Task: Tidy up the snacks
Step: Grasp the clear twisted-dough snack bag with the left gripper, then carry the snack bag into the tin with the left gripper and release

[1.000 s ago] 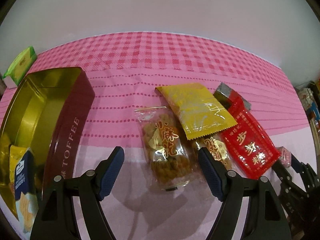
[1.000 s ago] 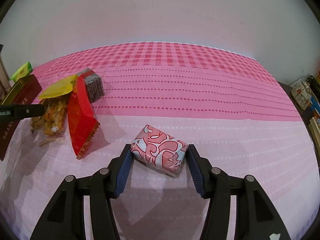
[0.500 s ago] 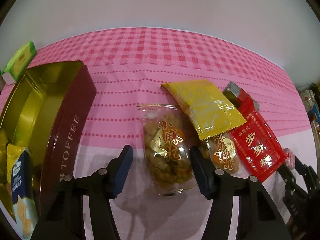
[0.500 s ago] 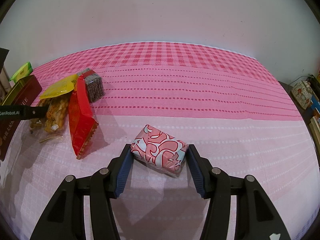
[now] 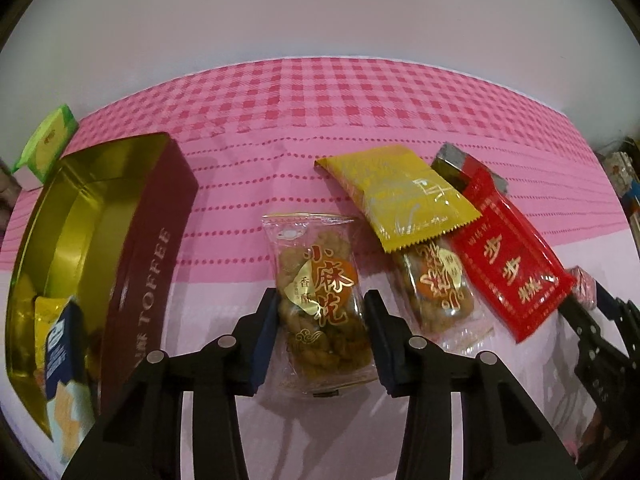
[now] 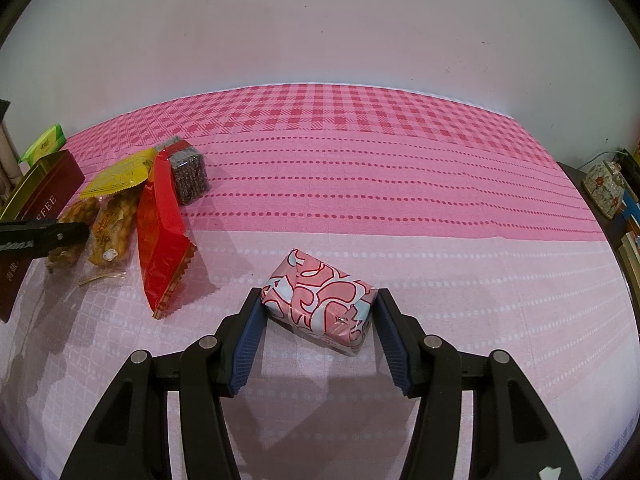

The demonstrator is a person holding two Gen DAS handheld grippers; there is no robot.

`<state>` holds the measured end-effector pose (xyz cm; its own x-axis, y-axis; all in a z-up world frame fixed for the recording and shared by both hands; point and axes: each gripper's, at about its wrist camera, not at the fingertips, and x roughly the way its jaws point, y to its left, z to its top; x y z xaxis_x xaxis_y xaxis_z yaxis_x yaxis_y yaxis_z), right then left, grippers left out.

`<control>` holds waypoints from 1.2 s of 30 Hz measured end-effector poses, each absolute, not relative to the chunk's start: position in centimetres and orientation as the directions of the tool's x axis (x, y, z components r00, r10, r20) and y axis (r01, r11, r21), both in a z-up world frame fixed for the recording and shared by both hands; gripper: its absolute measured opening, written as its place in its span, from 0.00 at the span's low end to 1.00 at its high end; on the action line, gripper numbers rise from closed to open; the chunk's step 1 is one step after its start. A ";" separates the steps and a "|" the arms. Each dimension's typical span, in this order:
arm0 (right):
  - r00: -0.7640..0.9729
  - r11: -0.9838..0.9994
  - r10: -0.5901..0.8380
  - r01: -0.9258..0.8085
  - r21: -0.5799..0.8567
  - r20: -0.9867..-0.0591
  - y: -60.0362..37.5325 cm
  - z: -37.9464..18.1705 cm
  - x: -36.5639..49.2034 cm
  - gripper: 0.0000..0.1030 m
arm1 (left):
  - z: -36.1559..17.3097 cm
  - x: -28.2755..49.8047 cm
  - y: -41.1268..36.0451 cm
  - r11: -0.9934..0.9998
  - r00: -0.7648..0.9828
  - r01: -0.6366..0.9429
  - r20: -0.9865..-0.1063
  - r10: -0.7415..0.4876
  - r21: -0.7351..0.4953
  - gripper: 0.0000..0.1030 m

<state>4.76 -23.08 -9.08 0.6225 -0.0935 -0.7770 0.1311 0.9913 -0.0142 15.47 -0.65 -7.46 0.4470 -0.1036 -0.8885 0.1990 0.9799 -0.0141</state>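
My left gripper (image 5: 322, 334) is shut on a clear bag of fried twists (image 5: 320, 300) lying on the pink cloth, its blue pads pressing both sides. Left of it stands an open dark red toffee tin (image 5: 132, 248) with a blue-and-yellow packet (image 5: 64, 352) inside. Right of the bag lie a yellow packet (image 5: 400, 196), a second clear twist bag (image 5: 444, 296) and a red packet (image 5: 508, 256). My right gripper (image 6: 318, 332) is shut on a pink patterned wrapped box (image 6: 320, 306) resting on the cloth.
A green box (image 5: 48, 144) sits behind the tin at the far left. A clear box of dark sticks (image 6: 188, 174) stands behind the red packet (image 6: 162, 236). Shelves with a floral jar (image 6: 604, 188) are off the table's right edge. A white wall backs the table.
My left gripper has moved forward and closed from wide open onto the twist bag. My right gripper and the pink box have not moved.
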 end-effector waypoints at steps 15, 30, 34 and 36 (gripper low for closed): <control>0.623 0.991 -0.094 0.131 -0.014 -0.777 -23.1 -9.1 4.8 0.50 | -2.0 11.7 2.5 0.980 0.513 0.197 -0.853 -0.100 0.003 0.42; 0.622 0.991 -0.095 0.132 -0.015 -0.777 -23.1 -9.1 4.7 0.50 | -0.4 12.5 12.8 0.990 0.530 0.098 -0.847 0.032 0.099 0.42; 0.622 0.991 -0.095 0.132 -0.015 -0.777 -23.0 -9.1 4.8 0.50 | -1.5 12.8 15.0 0.993 0.505 0.062 -0.861 0.055 0.099 0.42; 0.622 0.991 -0.094 0.132 -0.015 -0.777 -23.0 -9.1 4.8 0.50 | -2.1 13.0 15.9 0.995 0.496 0.045 -0.867 0.058 0.092 0.42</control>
